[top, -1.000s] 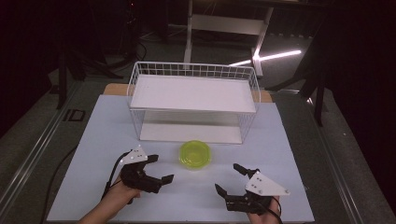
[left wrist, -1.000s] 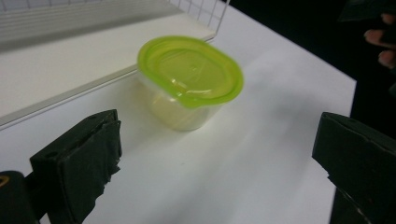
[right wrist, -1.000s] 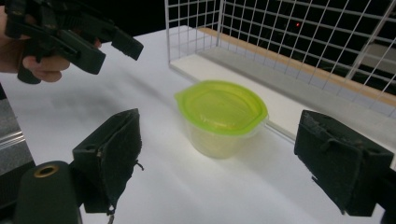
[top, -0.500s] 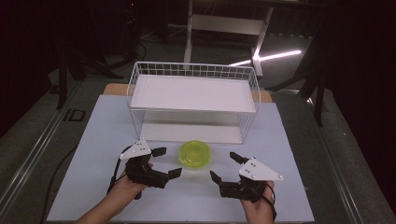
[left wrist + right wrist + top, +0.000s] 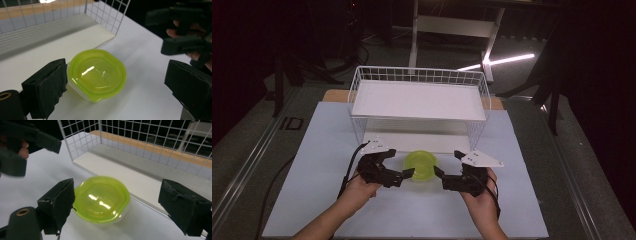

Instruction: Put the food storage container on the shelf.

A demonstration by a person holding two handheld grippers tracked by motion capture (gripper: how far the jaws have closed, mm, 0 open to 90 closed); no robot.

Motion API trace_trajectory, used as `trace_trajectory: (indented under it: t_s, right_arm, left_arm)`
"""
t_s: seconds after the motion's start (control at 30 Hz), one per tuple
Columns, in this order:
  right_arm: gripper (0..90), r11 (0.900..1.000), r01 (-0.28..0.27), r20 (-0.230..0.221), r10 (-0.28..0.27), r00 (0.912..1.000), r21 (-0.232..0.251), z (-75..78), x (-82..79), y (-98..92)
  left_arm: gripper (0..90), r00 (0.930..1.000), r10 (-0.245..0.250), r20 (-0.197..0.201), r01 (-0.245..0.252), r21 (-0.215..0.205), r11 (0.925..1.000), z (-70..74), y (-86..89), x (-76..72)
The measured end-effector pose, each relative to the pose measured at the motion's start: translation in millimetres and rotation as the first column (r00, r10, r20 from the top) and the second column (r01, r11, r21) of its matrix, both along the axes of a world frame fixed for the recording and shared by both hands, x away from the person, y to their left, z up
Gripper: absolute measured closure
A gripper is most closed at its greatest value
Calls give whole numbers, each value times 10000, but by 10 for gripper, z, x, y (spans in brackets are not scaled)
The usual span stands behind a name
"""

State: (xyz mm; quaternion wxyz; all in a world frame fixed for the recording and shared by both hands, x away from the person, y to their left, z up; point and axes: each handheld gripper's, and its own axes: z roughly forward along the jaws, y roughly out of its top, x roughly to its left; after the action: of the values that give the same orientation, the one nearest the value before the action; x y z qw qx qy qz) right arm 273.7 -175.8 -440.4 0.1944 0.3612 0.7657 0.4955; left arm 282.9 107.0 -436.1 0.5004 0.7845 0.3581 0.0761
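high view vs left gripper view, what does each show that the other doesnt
High view alone: both forearms, the whole white wire basket rack with its upper shelf, the pale blue table mat, the dark floor beyond. Left gripper view alone: the glossy dented lid of the round yellow-green plastic container close up, between open jaws. Both: that container, the rack, and the right gripper opposite the left gripper.

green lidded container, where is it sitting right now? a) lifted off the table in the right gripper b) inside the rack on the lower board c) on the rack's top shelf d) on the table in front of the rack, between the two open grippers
d: the green lidded container rests on the table just before the wire rack, with the left gripper and right gripper open on either side.
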Motion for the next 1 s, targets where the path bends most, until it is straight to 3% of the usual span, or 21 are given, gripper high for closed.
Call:
trace_trajectory:
  t_s: [0.23, 0.33, 0.4, 0.5, 0.53, 0.57, 0.63, 0.73, 0.83, 1.0]
  right_arm:
    - [148, 9993, 373, -451, -371, 9983, 22, -48, 152, 59]
    - [212, 9993, 353, -677, -345, 9971, 103, -65, 202, 59]
    - [246, 9985, 536, -1070, -527, 9929, 58, -112, 271, 78]
    - [274, 9972, 732, -1522, -703, 9858, 132, -171, 325, 83]
    - [274, 9972, 732, -1522, -703, 9858, 132, -171, 325, 83]
    - [292, 9966, 791, -1750, -737, 9818, 241, -192, 346, 81]
    - [320, 9936, 1052, -2382, -922, 9668, 423, -257, 396, 72]
    - [358, 9926, 1151, -2859, -995, 9531, 382, -320, 415, 78]
    - [365, 9918, 1224, -3200, -1046, 9416, 359, -371, 426, 94]
    - [418, 9933, 1152, -3533, -1047, 9296, 87, -413, 472, 126]
  left_arm:
    - [56, 9994, 246, -250, -243, 118, 9996, -66, -11, 154]
    - [68, 9987, 387, -324, -385, 57, 9992, -85, -4, 198]
    - [78, 9956, 514, -781, -532, -205, 9984, -130, 1, 278]
    - [105, 9896, 681, -1266, -706, -152, 9974, -186, -21, 332]
    - [121, 9896, 681, -1266, -706, -152, 9974, -186, -21, 332]
    - [121, 9843, 878, -1533, -927, -251, 9954, -215, -25, 347]
    - [157, 9791, 1151, -1678, -1187, -113, 9929, -244, -34, 353]
    - [226, 9711, 1337, -1976, -1371, -36, 9905, -304, -28, 375]
    - [261, 9619, 1517, -2274, -1507, 219, 9883, -376, -22, 407]
    - [307, 9472, 1514, -2826, -1525, 183, 9881, -482, -44, 426]
